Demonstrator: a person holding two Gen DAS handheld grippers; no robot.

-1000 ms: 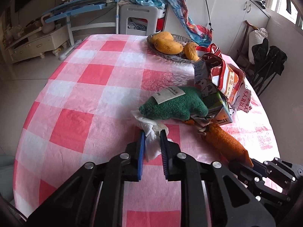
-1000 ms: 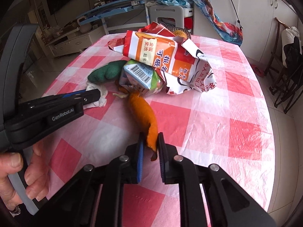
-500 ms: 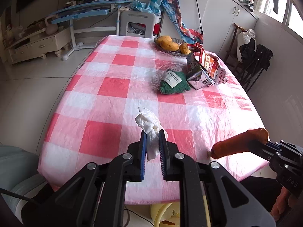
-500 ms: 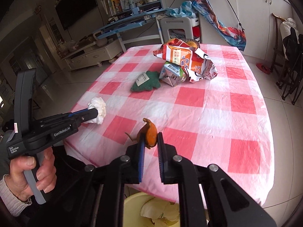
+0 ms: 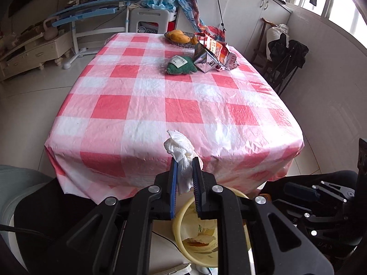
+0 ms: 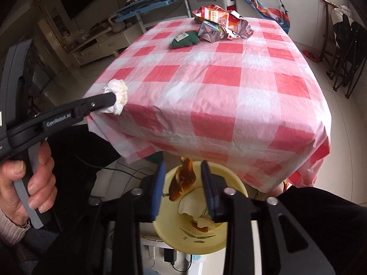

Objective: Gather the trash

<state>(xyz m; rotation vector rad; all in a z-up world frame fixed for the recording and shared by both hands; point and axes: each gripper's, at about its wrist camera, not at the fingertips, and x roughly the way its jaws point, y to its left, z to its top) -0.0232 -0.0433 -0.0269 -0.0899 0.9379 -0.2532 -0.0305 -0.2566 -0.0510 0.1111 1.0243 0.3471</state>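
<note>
Glossy plastic tablecloth [image 5: 174, 105], crumpled paper tissue [image 5: 180, 147]

A rectangular table covered with a red-and-white checked plastic cloth [image 5: 146, 105] is seen across the middle of both frames. A shallow dish of yellow mangoes [image 5: 180, 37] is placed at its far end. A white plastic stool [image 5: 149, 20] is set behind it, and a black folding chair [image 5: 286, 61] is found at right.

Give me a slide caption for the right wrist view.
Right gripper jaws just opened, orange peel dropping into yellow bin.
</note>
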